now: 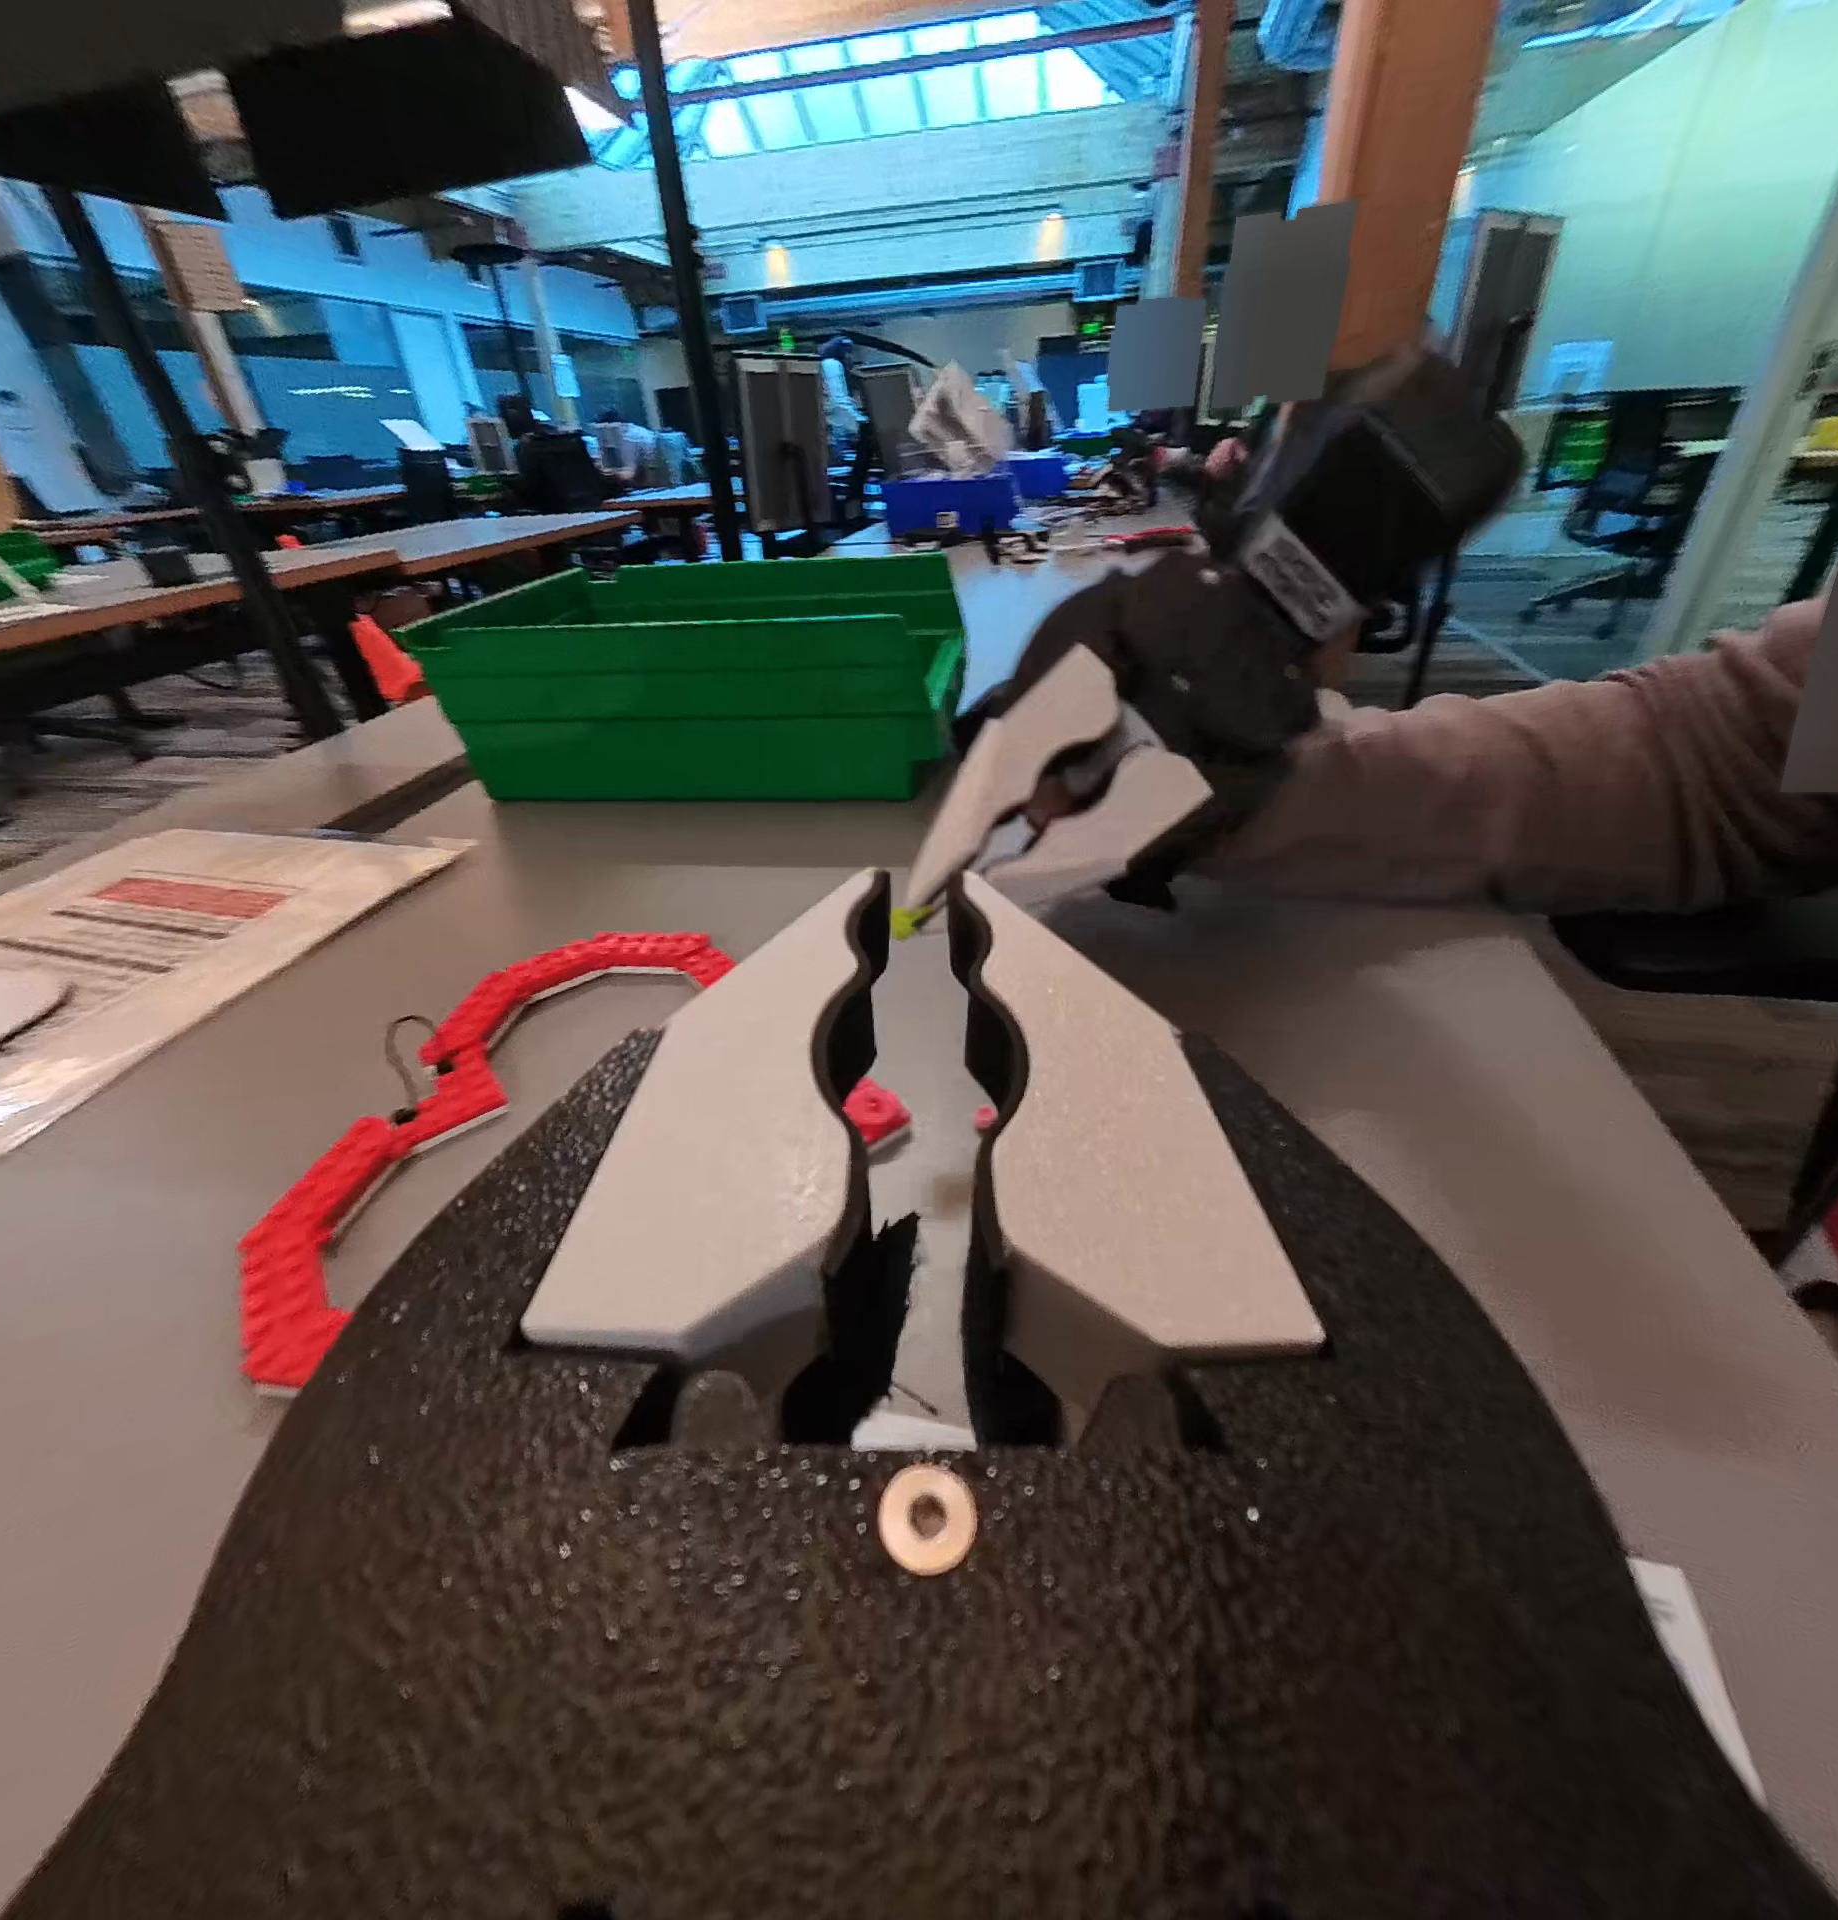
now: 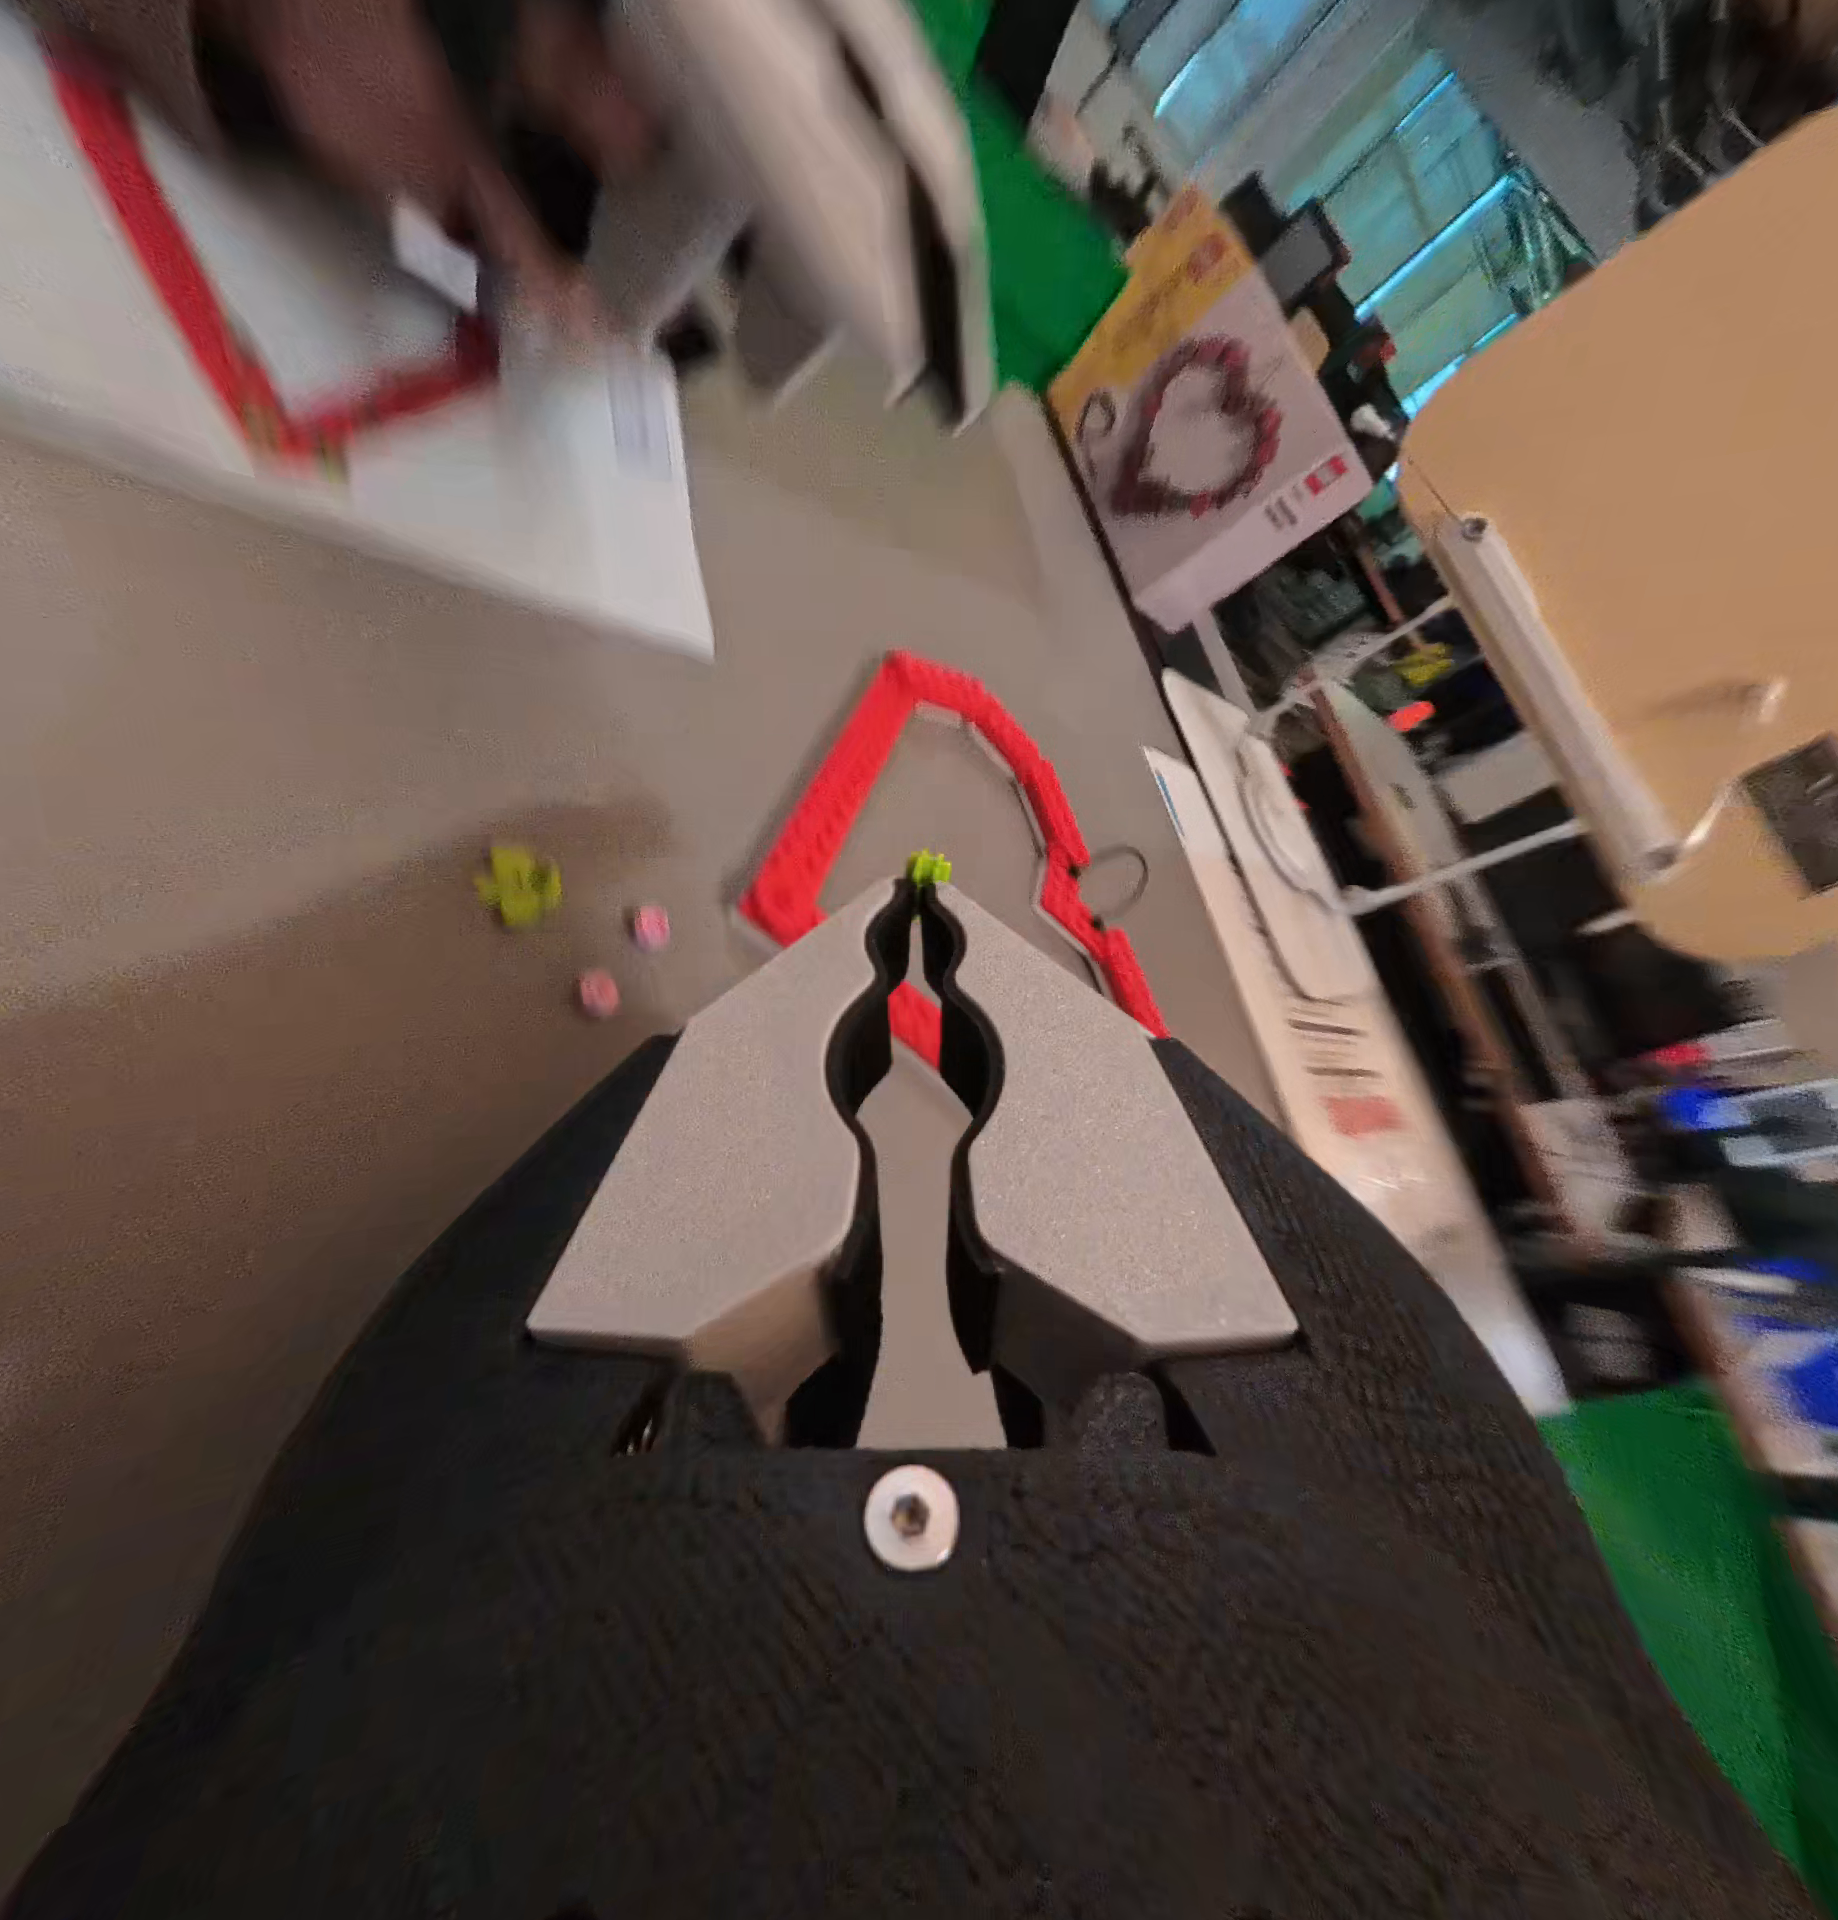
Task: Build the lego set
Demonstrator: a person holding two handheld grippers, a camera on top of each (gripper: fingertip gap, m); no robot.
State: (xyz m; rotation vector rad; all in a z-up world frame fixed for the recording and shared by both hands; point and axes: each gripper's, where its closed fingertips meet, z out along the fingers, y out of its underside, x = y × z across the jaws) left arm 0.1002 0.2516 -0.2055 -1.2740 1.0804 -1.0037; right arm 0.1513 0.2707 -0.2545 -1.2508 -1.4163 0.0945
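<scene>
A red heart-shaped lego frame (image 1: 302,1236) with a small black hook lies flat on the grey table (image 1: 1362,1091), left of my left gripper (image 1: 920,888). The left gripper is open and empty, held low over the table. A small red piece (image 1: 882,1112) and a tiny pink piece (image 1: 984,1119) lie under its fingers. My right gripper (image 1: 923,902) comes in from the right, its tip just ahead of the left fingertips. In the right wrist view it (image 2: 920,896) is shut on a small lime-green piece (image 2: 927,868), above the red frame (image 2: 821,816).
Stacked green bins (image 1: 707,675) stand at the table's far side. An instruction sheet (image 1: 167,935) lies at the far left. Another lime piece (image 2: 520,883) and two pink pieces (image 2: 650,925) lie loose on the table. The set's box (image 2: 1206,436) stands beyond the frame.
</scene>
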